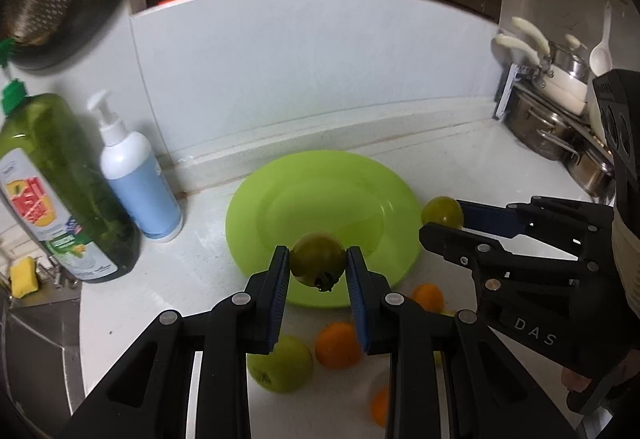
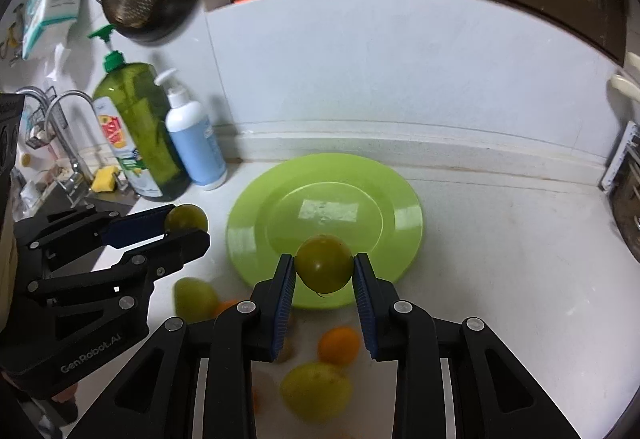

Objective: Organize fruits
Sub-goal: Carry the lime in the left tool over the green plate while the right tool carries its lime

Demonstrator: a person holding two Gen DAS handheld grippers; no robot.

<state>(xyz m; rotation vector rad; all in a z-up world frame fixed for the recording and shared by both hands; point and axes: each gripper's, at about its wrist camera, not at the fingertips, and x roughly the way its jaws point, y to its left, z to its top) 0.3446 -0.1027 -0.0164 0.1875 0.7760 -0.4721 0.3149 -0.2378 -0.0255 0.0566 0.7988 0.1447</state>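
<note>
A lime-green plate [image 1: 280, 199] [image 2: 400, 207] lies bare on the white counter near the back wall. My left gripper [image 1: 318, 255] [image 2: 188, 223] is shut on a small green fruit [image 1: 318, 265] [image 2: 186, 218] over the plate's near rim. My right gripper [image 2: 324, 259] [image 1: 442, 217] is shut on a second green fruit [image 2: 325, 269] [image 1: 442, 211], beside the plate's right edge in the left wrist view. Loose on the counter in front of the plate are a green apple [image 1: 280, 363] [image 2: 316, 391] and oranges [image 1: 338, 345] [image 2: 339, 345].
A green dish-soap bottle [image 1: 68, 191] [image 2: 140, 135] and a white-and-blue pump bottle [image 1: 136, 183] [image 2: 196, 147] stand left of the plate. Further left are a yellow sponge [image 1: 22, 275], the sink and a tap [image 2: 68, 127]. Steel pots [image 1: 560, 111] are stacked at the right.
</note>
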